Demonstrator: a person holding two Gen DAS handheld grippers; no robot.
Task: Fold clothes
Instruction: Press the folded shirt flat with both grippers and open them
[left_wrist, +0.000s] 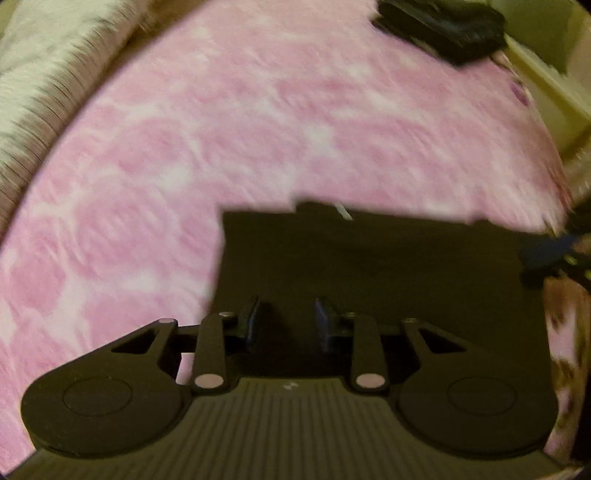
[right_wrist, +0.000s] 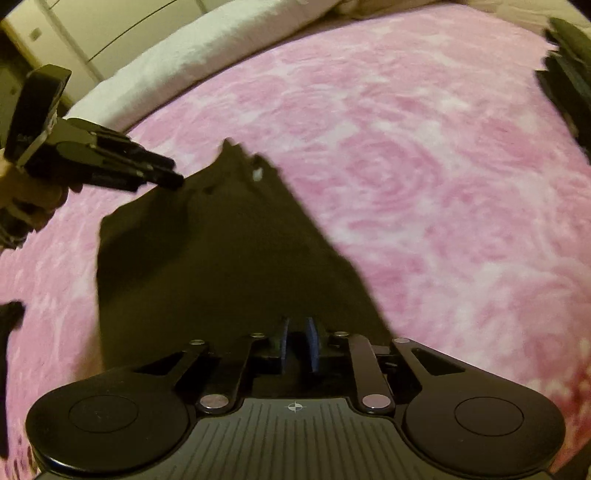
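A black garment lies flat on a pink rose-patterned blanket; it also shows in the right wrist view, with a small white tag near its far end. My left gripper hovers over the garment's near edge with its jaws apart and nothing between them. It also shows at the left of the right wrist view, by the garment's far corner. My right gripper has its jaws nearly together at the garment's near edge; the cloth is dark there and I cannot see whether it is pinched.
A stack of dark folded clothes lies at the far side of the blanket, also at the right edge of the right wrist view. A white pillow and a wardrobe stand behind the bed.
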